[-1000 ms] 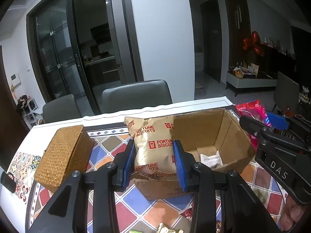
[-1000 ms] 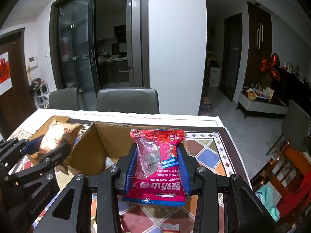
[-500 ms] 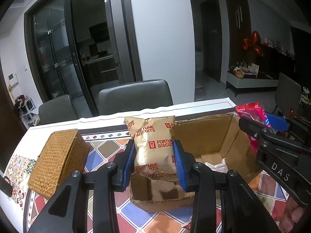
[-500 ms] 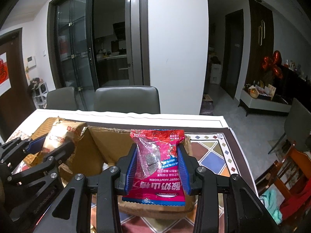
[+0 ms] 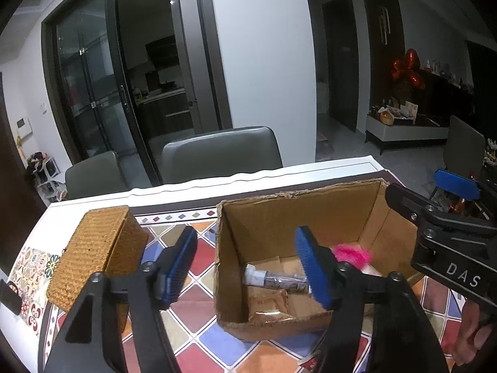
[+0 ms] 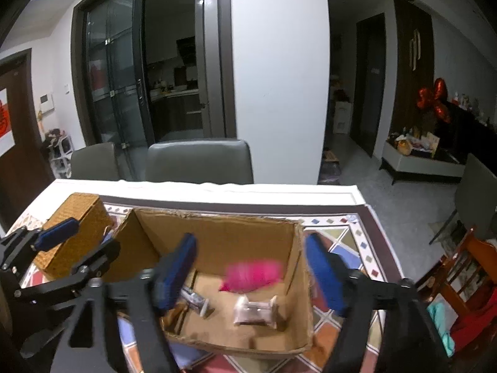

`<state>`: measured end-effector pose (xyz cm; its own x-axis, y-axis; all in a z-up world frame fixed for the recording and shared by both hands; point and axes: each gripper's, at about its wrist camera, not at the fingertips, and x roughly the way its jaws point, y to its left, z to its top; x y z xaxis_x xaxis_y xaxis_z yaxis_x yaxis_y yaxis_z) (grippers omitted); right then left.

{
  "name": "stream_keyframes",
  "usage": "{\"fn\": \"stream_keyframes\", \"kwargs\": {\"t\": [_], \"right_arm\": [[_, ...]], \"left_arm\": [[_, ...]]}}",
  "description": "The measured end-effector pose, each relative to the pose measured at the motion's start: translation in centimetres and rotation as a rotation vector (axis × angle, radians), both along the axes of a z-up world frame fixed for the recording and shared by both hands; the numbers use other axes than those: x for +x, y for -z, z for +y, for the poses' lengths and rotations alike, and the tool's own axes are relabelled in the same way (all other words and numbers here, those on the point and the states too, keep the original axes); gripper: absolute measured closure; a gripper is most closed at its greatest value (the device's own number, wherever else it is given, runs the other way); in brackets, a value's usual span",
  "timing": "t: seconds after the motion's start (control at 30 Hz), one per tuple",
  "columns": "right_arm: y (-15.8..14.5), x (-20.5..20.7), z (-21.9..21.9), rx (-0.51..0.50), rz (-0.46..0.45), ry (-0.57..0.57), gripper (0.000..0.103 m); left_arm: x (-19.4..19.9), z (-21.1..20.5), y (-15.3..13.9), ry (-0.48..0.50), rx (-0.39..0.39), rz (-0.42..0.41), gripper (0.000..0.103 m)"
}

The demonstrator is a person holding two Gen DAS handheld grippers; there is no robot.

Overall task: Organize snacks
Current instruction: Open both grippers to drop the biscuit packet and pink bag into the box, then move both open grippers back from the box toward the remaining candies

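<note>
While both claws opening, empty: blurred pink snack pkt [image 6: 253, 275] mid-air inside brown cardboard box [image 6: 217, 233].

Packets [image 5: 273, 279] lie in the box [image 5: 226, 279] (basket [image 5: 96, 255] left).

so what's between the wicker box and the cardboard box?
Only bare patterned tablecloth between the wicker box and cardboard box; left-wrist view shows it. The left gripper's opening finger hangs over that gap.

We count one cardboard box [image 6: 217, 242], one wicker basket [image 5: 99, 248], two grey chairs [image 5: 217, 155] and two claws.
</note>
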<state>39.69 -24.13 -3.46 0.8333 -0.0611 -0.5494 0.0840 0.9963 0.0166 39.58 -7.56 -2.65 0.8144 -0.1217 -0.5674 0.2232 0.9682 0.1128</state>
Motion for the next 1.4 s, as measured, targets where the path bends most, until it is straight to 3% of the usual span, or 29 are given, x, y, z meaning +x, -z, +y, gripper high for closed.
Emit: {"fn": "stream_keyframes", "kwargs": {"t": [0.33,0.83,1.4], "right_arm": [[-0.5,-0.8,0.0,0.005,-0.003,0.008,0.022],[-2.3,-4.9,0.2,-0.013,-0.03,0.022,0.022],[-2.4,-9.3,1.4,-0.002,-0.025,0.037,0.022]], "left_arm": [[-1.6,0.4,-0.5,-0.01,0.003,-0.004,0.031],[-5.3,0.6,-2.4,-0.003,0.005,-0.028,0.031],[-9.1,2.2,-2.4,0.012,0.004,-0.025,0.031]]}}
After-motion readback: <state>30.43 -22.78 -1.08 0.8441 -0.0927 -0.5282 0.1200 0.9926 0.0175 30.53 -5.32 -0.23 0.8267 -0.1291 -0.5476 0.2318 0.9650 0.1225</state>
